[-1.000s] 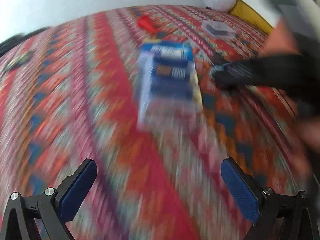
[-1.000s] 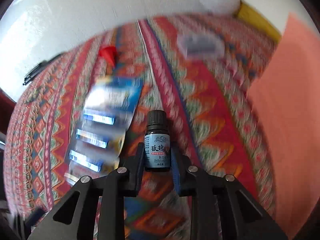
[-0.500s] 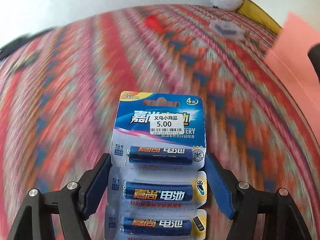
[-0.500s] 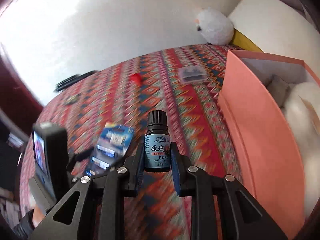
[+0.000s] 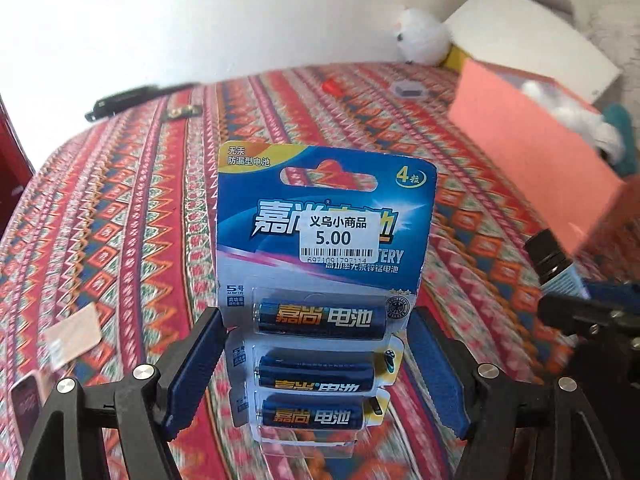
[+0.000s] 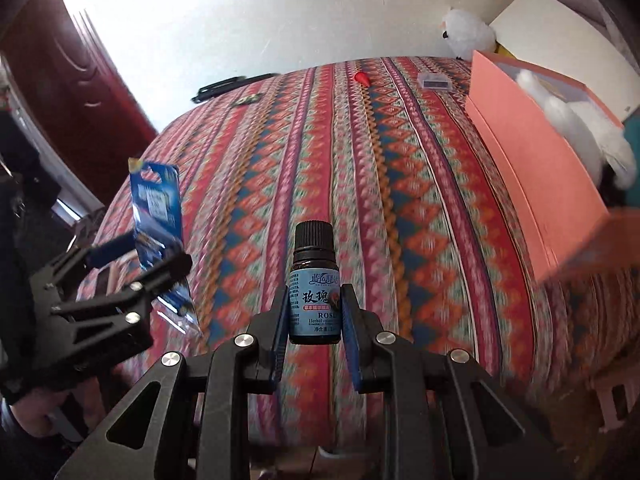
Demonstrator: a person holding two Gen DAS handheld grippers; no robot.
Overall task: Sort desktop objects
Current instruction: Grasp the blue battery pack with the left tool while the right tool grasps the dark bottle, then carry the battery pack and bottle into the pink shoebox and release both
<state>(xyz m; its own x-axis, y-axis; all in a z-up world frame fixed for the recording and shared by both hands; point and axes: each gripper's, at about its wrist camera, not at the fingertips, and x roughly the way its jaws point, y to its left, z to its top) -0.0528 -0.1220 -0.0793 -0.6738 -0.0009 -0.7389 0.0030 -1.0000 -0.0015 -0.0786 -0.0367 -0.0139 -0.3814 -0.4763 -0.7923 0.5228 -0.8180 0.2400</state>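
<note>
The left gripper (image 5: 316, 344) holds a blue battery pack (image 5: 324, 240) up off the table, with its two blue fingers (image 5: 196, 364) pressed on the left and right edges of the card, about as wide apart as the card. The pack stands upright and faces the camera, with a white price sticker (image 5: 338, 238) in the middle and three batteries showing one above the other. The right gripper (image 6: 314, 316) holds a small dark bottle (image 6: 315, 284), and its fingers are nearly together, squeezing the bottle's blue label from both sides. The bottle stands straight up with its black cap (image 6: 314, 234) on top. In the right wrist view, the left gripper (image 6: 148, 256) with the battery pack (image 6: 158, 208) sits at about 9 o'clock from the bottle. Under both is a table with a red patterned cloth (image 6: 360, 180) of stripes and diamonds. In the left wrist view, a small pale card (image 5: 74, 332) lies on the cloth at 9 o'clock, low and near. A pink box (image 6: 532, 152) stands on the cloth at about 2 o'clock from the bottle, with something white and fluffy (image 6: 580, 128) inside it. Farther away, at 12 o'clock, a small red thing (image 6: 362, 78) lies on the cloth, and a little clear case (image 6: 434, 80) lies just to its right. A black pen (image 6: 228, 86) lies at the far edge at 11 o'clock. A white soft toy (image 6: 466, 36) sits at the very back by the wall.
</note>
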